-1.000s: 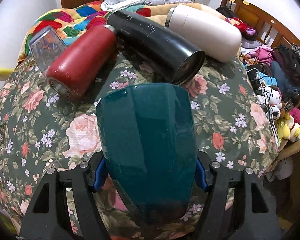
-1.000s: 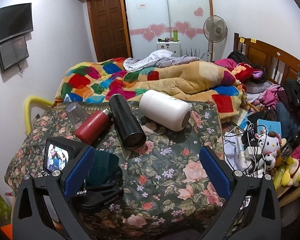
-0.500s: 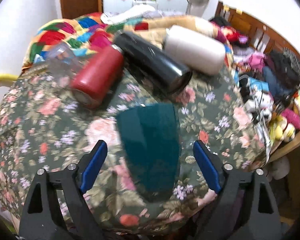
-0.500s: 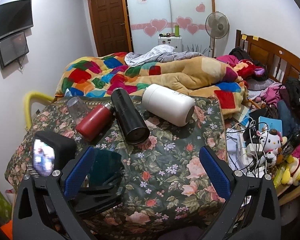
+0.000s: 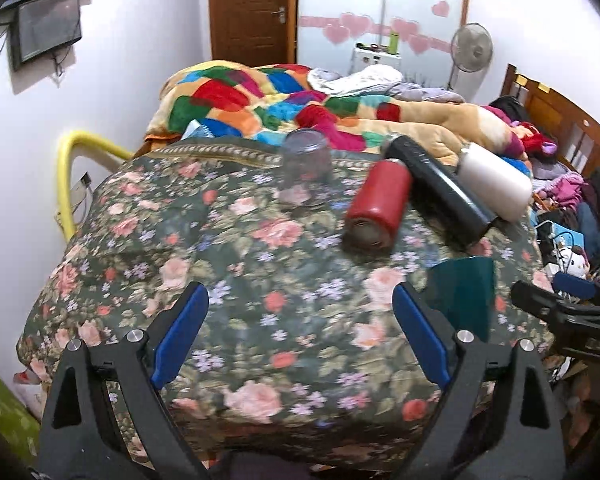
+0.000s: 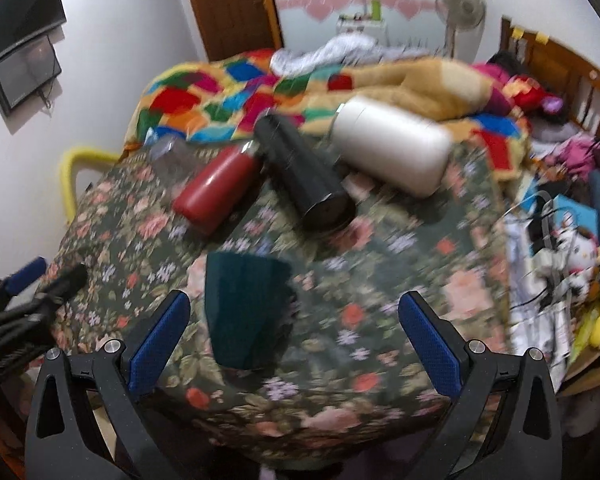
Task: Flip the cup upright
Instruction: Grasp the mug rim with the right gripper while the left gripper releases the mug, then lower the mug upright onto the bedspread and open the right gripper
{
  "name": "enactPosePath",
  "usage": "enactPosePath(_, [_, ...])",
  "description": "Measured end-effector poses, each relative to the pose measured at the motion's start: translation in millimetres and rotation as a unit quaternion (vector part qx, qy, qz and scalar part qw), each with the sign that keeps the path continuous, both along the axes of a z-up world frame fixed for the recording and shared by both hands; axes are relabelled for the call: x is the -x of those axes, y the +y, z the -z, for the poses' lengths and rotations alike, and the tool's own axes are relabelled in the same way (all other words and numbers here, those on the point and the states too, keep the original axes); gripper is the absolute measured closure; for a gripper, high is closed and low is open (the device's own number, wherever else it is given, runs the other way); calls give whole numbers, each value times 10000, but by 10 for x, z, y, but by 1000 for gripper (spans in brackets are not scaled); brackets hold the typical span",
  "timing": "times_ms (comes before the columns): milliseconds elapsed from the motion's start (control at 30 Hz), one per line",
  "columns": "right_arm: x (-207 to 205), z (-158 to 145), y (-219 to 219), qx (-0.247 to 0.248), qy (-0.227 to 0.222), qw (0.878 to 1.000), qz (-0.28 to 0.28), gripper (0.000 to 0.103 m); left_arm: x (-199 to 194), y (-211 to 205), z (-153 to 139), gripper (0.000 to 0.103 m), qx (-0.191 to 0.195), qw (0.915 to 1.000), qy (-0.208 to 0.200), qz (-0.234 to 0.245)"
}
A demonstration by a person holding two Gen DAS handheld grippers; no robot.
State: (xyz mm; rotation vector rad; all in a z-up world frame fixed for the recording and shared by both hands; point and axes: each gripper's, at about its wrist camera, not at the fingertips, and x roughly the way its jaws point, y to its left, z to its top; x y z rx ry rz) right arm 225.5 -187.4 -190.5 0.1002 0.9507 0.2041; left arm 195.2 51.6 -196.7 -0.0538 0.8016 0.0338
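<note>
Since both the left gripper (image 5: 300,340) and right gripper (image 6: 294,340) gape wide and empty, we centre the right on the green cup (image 6: 246,312), lower left of frame, before closing.

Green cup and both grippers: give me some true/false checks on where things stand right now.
1. The left gripper is shut on the green cup. False: its jaws stand wide open with only floral cloth between them, and the cup sits off to its right.
2. The right gripper is open. True.
3. The red bottle stands upright. False: it lies on its side.
4. The black bottle lies between the red bottle and the white bottle. True.
5. The clear glass lies inside the green cup. False: it stands apart, near the cloth's far edge.
</note>
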Motion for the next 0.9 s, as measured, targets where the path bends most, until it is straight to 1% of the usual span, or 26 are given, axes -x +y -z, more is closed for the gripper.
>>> enactPosePath(67, [-95, 130, 96, -31, 235, 9997, -58, 0, 10, 56, 74, 10, 31, 10000, 64, -42])
enactPosePath(133, [-174, 226, 153, -72, 434, 9990, -94, 5, -12, 82, 157, 10, 99, 9998, 159, -35])
enactPosePath(267, [-370, 443, 232, -223, 916, 9955, -126, 12, -60, 59, 290, 10, 159, 9994, 301, 84])
enactPosePath(367, [-476, 568, 226, -560, 1255, 9904, -150, 19, -66, 20, 310, 10, 142, 9994, 295, 144])
enactPosePath(433, [-510, 607, 221, -737, 1380, 9875, -187, 29, -69, -1, 306, 10, 119, 9994, 268, 172])
enactPosePath(467, [-524, 603, 218, -775, 1414, 9867, -205, 32, -73, -8, 304, 10, 124, 9994, 264, 182])
enactPosePath(700, [-494, 533, 281, -568, 1272, 9897, -316, 32, -52, -26, 258, 10, 152, 9993, 239, 230])
enactPosePath(900, [-463, 322, 346, -363, 841, 9948, -443, 32, -14, -73, 182, 10, 158, 9994, 161, 274])
